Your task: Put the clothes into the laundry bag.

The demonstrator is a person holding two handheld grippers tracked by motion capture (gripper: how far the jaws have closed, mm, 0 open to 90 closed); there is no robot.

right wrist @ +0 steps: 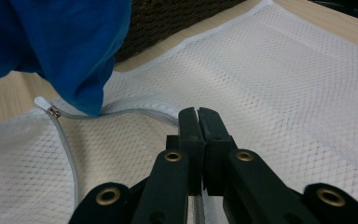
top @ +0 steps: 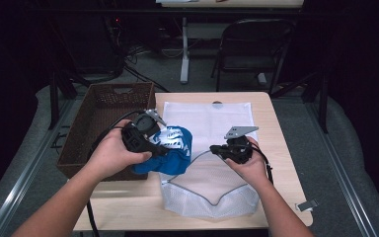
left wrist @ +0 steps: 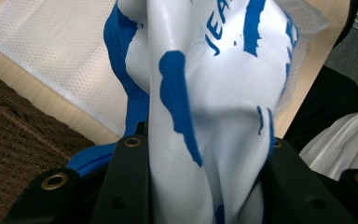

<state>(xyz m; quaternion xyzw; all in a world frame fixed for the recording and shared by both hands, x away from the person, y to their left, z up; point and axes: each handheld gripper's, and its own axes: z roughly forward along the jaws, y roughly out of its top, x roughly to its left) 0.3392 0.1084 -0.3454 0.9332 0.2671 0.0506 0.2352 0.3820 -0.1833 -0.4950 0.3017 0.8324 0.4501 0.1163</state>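
Note:
A blue and white printed garment (top: 175, 148) hangs bunched over the left part of a white mesh bag (top: 212, 118) that lies flat on the wooden table (top: 271, 148). My left gripper (top: 160, 149) is shut on the garment. In the left gripper view the cloth (left wrist: 205, 93) fills the gap between the jaws of that gripper (left wrist: 203, 142). My right gripper (top: 215, 149) is shut on the bag's zipper edge. In the right gripper view its tips (right wrist: 198, 114) meet on the grey zipper (right wrist: 67, 144), whose opening gapes toward the garment (right wrist: 60, 42). The mesh (right wrist: 284, 84) spreads beyond.
A brown wicker basket (top: 98, 123) stands against the table's left edge, close under my left hand. A folding chair (top: 251, 44) and another table's leg (top: 184, 49) are on the floor beyond. A small metal clip (top: 307, 205) lies by the table's near right corner.

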